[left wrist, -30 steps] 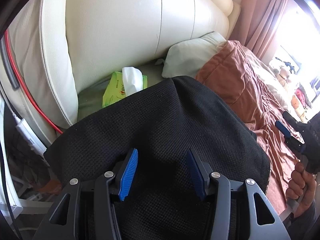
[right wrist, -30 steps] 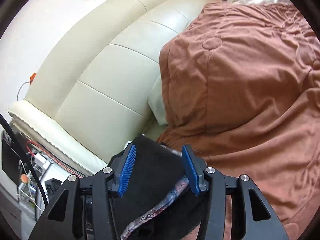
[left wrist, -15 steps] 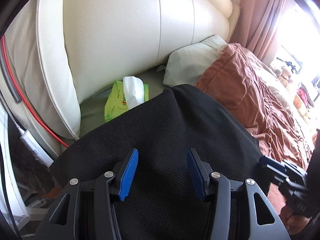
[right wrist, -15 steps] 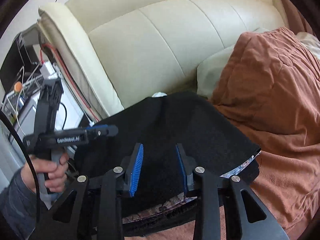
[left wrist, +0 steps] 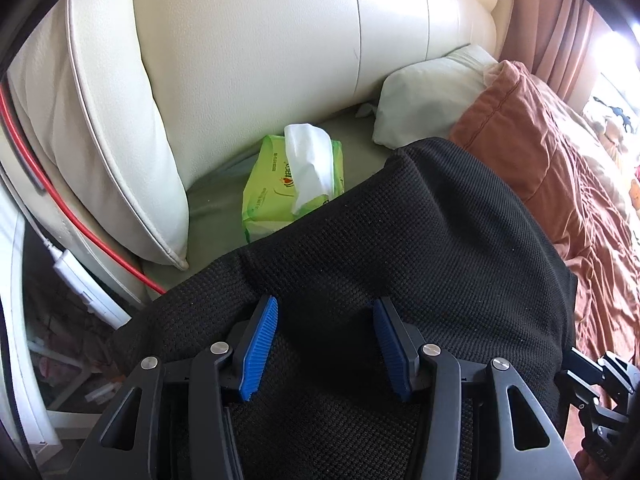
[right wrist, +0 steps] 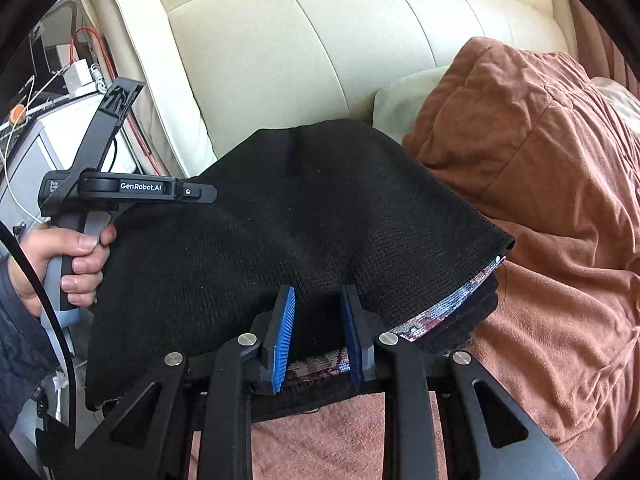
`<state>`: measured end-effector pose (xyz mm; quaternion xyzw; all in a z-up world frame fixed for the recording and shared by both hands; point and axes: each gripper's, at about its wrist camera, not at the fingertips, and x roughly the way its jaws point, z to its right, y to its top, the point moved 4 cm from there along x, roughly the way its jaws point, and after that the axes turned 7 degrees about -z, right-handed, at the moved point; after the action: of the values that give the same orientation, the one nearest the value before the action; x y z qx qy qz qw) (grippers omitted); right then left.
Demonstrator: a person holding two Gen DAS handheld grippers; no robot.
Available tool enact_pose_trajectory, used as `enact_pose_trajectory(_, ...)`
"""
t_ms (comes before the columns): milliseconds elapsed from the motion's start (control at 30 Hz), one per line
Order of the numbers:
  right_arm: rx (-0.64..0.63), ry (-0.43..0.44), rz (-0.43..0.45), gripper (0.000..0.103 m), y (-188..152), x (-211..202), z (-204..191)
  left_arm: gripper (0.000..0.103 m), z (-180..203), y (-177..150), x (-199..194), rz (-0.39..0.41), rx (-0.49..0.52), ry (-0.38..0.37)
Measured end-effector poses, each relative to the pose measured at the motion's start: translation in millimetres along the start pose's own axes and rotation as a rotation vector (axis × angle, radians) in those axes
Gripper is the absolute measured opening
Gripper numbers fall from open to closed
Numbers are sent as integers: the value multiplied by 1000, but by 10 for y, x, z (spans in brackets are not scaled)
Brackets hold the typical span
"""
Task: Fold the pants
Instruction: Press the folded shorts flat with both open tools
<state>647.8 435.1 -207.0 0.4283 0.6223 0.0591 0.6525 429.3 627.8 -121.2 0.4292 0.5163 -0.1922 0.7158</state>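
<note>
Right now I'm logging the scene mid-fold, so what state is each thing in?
black pants: bunched, draped over the bed edge, patterned waistband showing.
right tongs: closing, pants fabric between the pads.
left tongs: jaws parted, pants fabric between them.
wet wipes pack: open, one wipe sticking out.
brown blanket: rumpled.
pillow: leaning on the cream headboard.

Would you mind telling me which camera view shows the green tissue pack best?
The left wrist view: the tissue pack lies in plain sight on the bed by the cream headboard, its near edge tucked behind the black pants. The right wrist view shows none of it; there the pants cover that spot.
</note>
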Motion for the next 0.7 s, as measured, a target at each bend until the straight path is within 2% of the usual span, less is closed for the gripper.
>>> enact_pose_trajectory(67,0,-6,-11,21,-14,-24,-13,53,32,9,-55,11,14,13)
enact_pose_trajectory(133,3,-1,-9,21,2,-100,-37,53,70,27,-111,27,28,-17)
enact_pose_trajectory(267,39,38,32,21,23,-179,11,53,161,102,-164,62,64,-27)
enact_pose_trajectory(433,56,43,48,21,33,-151,60,51,242,246,-60,54,78,-34)
enact_pose_trajectory(600,60,52,41,21,-9,-79,92,41,312,416,118,33,79,-35)
enact_pose_trajectory(700,66,72,49,21,-41,-64,122,39,330,515,266,18,73,-15)
